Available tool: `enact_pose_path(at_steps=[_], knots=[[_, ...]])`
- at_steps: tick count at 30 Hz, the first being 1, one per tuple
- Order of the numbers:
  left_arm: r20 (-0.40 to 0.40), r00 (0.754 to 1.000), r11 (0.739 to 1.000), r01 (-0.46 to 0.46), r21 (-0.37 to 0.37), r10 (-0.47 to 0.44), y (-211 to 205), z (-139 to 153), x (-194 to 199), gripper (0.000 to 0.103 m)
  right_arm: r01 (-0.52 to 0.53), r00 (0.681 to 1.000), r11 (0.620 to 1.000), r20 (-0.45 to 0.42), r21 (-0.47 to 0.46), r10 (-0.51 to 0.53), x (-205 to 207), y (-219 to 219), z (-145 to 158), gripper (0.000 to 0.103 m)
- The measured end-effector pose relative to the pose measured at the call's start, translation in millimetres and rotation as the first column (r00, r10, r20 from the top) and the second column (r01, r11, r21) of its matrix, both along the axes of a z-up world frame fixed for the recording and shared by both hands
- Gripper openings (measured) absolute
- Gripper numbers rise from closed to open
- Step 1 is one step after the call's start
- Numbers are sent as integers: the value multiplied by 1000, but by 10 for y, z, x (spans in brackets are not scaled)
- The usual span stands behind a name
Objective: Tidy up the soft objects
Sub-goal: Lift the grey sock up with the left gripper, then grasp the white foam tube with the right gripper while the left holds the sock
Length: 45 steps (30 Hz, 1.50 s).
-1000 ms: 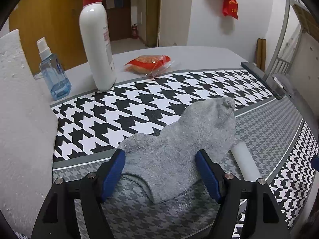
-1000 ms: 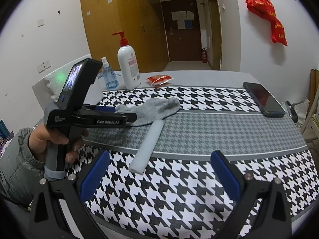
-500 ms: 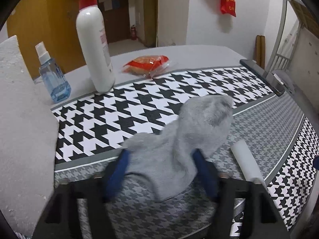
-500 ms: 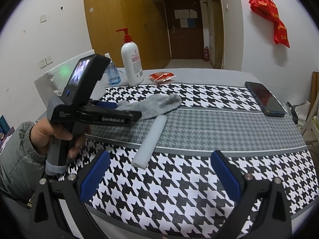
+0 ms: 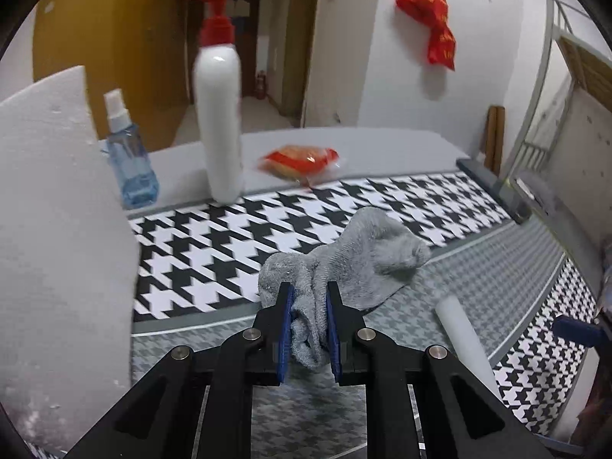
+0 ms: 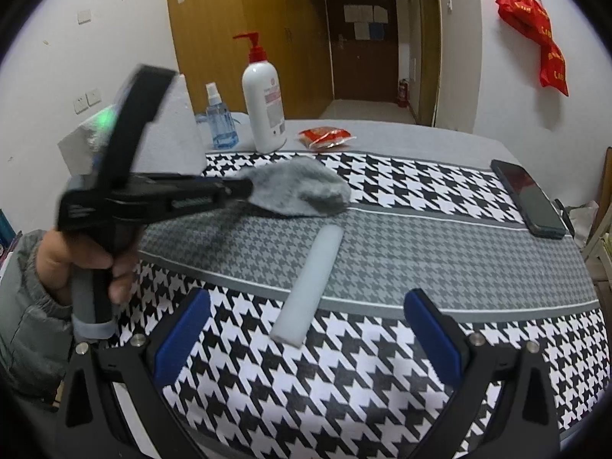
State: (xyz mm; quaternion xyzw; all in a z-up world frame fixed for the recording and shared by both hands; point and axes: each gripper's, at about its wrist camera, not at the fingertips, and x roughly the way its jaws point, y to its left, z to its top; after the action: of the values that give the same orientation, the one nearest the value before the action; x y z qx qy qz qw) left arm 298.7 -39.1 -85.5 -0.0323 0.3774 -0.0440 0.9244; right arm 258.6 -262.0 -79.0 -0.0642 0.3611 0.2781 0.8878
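A grey sock (image 5: 367,252) is bunched between the blue pads of my left gripper (image 5: 309,298), whose jaws are closing and press on its cuff end. The sock's toe end still trails on the houndstooth cloth (image 5: 214,252). From the right wrist view the same sock (image 6: 302,187) hangs from the left gripper (image 6: 244,191), held in a person's hand (image 6: 76,264). A white foam roll (image 6: 310,283) lies on the cloth's grey band, just beyond my right gripper (image 6: 306,329), which stands open and empty. The foam roll (image 5: 463,336) lies right of the sock.
A white pump bottle (image 6: 264,114), a blue spray bottle (image 6: 220,124) and a red snack packet (image 6: 325,137) stand at the table's far side. A big white foam block (image 5: 49,237) rises at the left. A dark phone (image 6: 529,197) lies near the right edge.
My left gripper's jaws closed from wide apart onto the sock, bunching it and lifting its cuff end. The right gripper shifted slightly and stays open.
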Motion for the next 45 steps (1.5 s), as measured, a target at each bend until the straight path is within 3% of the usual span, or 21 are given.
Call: enact_pose_path(at_steps=[7, 16, 20, 36, 39, 45], knots=[[10, 1000, 1000, -5, -1, 5, 70, 42, -41, 18, 18, 999, 1000, -37, -22, -19, 129, 79, -104, 102], [19, 1000, 1000, -11, -4, 11, 87, 57, -72, 18, -15, 997, 999, -77, -48, 11, 200, 211, -167, 78], [26, 1000, 1000, -6, 2, 6, 67, 67, -80, 18, -13, 996, 998, -88, -62, 8, 209, 234, -208, 73], [9, 1000, 1000, 9, 3, -9, 21, 22, -63, 18, -15, 995, 997, -101, -73, 7, 243, 253, -245, 70], [5, 1000, 1000, 10, 1, -10, 26, 13, -53, 18, -23, 995, 996, -99, -84, 14, 243, 267, -256, 58], [3, 1000, 1000, 13, 3, -13, 24, 1, -48, 18, -11, 993, 997, -117, -81, 2, 294, 247, -279, 52]])
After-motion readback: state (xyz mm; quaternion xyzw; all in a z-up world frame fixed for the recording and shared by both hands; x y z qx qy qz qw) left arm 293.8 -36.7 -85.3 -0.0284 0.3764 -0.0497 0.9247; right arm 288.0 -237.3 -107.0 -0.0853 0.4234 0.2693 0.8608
